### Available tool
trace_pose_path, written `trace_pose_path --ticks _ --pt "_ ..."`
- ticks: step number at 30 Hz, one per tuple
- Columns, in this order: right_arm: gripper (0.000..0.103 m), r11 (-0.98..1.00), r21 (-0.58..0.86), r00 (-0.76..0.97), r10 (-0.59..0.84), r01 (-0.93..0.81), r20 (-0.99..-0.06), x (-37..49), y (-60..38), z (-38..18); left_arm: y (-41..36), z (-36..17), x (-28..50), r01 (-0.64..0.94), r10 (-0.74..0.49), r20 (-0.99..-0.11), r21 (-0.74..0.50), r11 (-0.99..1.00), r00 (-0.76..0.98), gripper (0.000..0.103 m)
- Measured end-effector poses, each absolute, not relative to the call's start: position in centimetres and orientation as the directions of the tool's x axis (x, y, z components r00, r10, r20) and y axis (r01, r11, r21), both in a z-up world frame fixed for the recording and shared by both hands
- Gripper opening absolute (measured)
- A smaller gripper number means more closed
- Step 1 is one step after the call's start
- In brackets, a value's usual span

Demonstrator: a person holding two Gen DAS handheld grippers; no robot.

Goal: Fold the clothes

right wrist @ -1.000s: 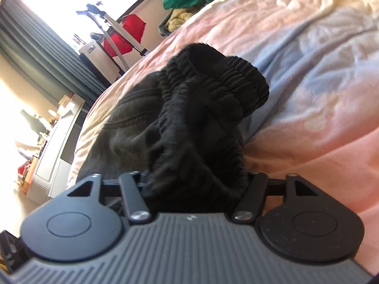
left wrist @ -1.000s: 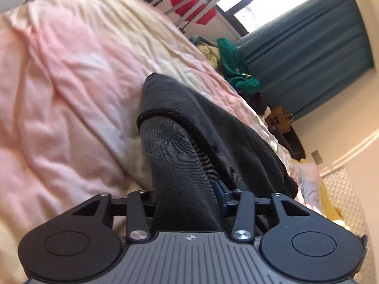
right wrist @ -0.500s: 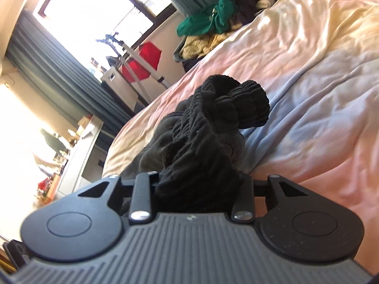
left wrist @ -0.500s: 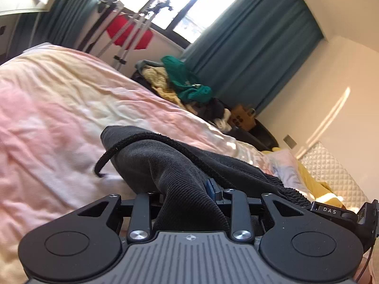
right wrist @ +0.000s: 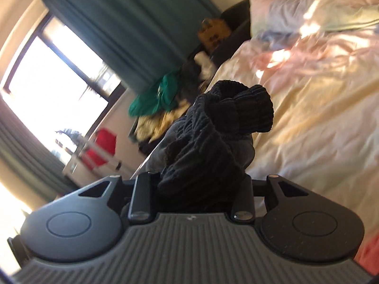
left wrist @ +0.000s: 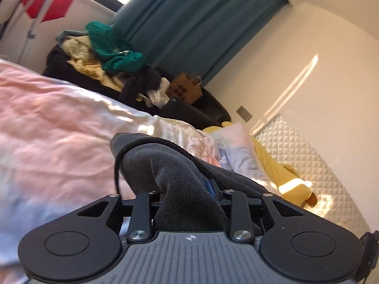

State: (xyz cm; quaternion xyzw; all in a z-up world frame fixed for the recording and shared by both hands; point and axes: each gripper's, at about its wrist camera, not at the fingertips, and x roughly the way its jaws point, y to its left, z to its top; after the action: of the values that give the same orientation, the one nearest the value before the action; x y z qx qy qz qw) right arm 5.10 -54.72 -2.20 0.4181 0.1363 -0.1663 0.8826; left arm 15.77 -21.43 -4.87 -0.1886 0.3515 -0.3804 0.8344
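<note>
A dark grey-black garment [left wrist: 180,179] with a black drawstring cord [left wrist: 117,165] hangs from my left gripper [left wrist: 189,203], which is shut on its hem, above the pink bedsheet [left wrist: 52,137]. My right gripper [right wrist: 199,189] is shut on the garment's bunched ribbed elastic waistband [right wrist: 227,123], held up over the bed [right wrist: 319,108]. The fingertips of both grippers are hidden by the cloth.
A pile of green and yellow clothes [left wrist: 106,49] lies on a dark sofa beyond the bed, with a brown paper bag [left wrist: 184,90]. Pillows [left wrist: 236,142] and a quilted white headboard [left wrist: 305,163] are to the right. Teal curtains and a drying rack with a red item [left wrist: 45,2] stand by the window.
Both grippers have lifted and tilted with the garment; the views swung from the bed surface up toward the curtains, sofa and pillows. The cloth stays gripped in both.
</note>
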Motion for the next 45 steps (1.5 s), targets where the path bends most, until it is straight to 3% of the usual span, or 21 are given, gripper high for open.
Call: trace_pose_path --ticks 5,9,10,15,18,22,24,29,32,37,38,43,45 --pt "0.037 0.543 0.716 0.899 -0.269 0.439 -0.346 6.1 -58.9 -9.0 -28.5 -10.0 20.4 0.527 -0.766 -0.497 -0.557 0.642 0.408 0.032" --pt "0.038 0.483 0.692 0.841 -0.242 0.537 -0.484 6.1 -58.5 -16.4 -33.4 -14.1 23.7 0.553 -0.765 -0.531 -0.537 0.637 0.365 0.035" --pt "0.039 0.472 0.703 0.845 -0.245 0.532 -0.474 5.6 -58.2 -17.6 -32.9 -15.2 23.6 0.577 -0.776 -0.516 -0.53 0.622 0.363 0.04" --pt "0.051 0.462 0.716 0.852 -0.259 0.523 -0.455 4.9 -58.0 -18.9 -32.2 -15.1 22.8 0.635 -0.765 -0.519 -0.454 0.626 0.383 0.05" --pt "0.051 0.394 0.715 0.816 -0.27 0.578 -0.511 4.1 -57.7 -17.1 -31.6 -12.9 21.1 0.64 -0.73 -0.536 -0.393 0.66 0.424 0.053" --pt "0.052 0.431 0.637 0.768 -0.312 0.639 -0.559 2.3 -54.5 -12.7 -28.8 -7.6 17.3 0.649 -0.706 -0.522 -0.331 0.685 0.479 0.073" --pt "0.052 0.473 0.618 0.778 -0.349 0.627 -0.522 0.8 -52.8 -10.4 -27.4 -5.0 15.4 0.658 -0.705 -0.49 -0.304 0.689 0.512 0.083" --pt "0.052 0.613 0.518 0.8 -0.405 0.597 -0.442 -2.3 -49.0 -4.7 -24.3 1.0 10.0 0.679 -0.703 -0.455 -0.251 0.69 0.547 0.085" --pt "0.052 0.663 0.492 0.822 -0.393 0.564 -0.412 -3.6 -47.0 -2.1 -22.2 4.1 6.2 0.681 -0.7 -0.416 -0.223 0.697 0.58 0.101" --pt "0.052 0.735 0.437 0.849 -0.381 0.519 -0.367 -5.6 -43.2 1.8 -19.1 7.8 0.6 0.691 -0.69 -0.375 -0.157 0.706 0.619 0.103" --pt "0.054 0.752 0.419 0.854 -0.381 0.509 -0.355 -6.1 -42.2 2.5 -18.5 8.5 -0.5 0.692 -0.688 -0.366 -0.144 0.707 0.627 0.103" --pt "0.087 0.82 0.307 0.869 -0.404 0.483 -0.285 -8.3 -37.0 4.9 -15.2 10.3 -5.4 0.655 -0.642 -0.345 -0.095 0.75 0.685 0.103" --pt "0.088 0.838 0.265 0.872 -0.415 0.477 -0.259 -9.2 -35.1 5.5 -14.0 10.5 -6.9 0.633 -0.615 -0.35 -0.076 0.77 0.706 0.103"
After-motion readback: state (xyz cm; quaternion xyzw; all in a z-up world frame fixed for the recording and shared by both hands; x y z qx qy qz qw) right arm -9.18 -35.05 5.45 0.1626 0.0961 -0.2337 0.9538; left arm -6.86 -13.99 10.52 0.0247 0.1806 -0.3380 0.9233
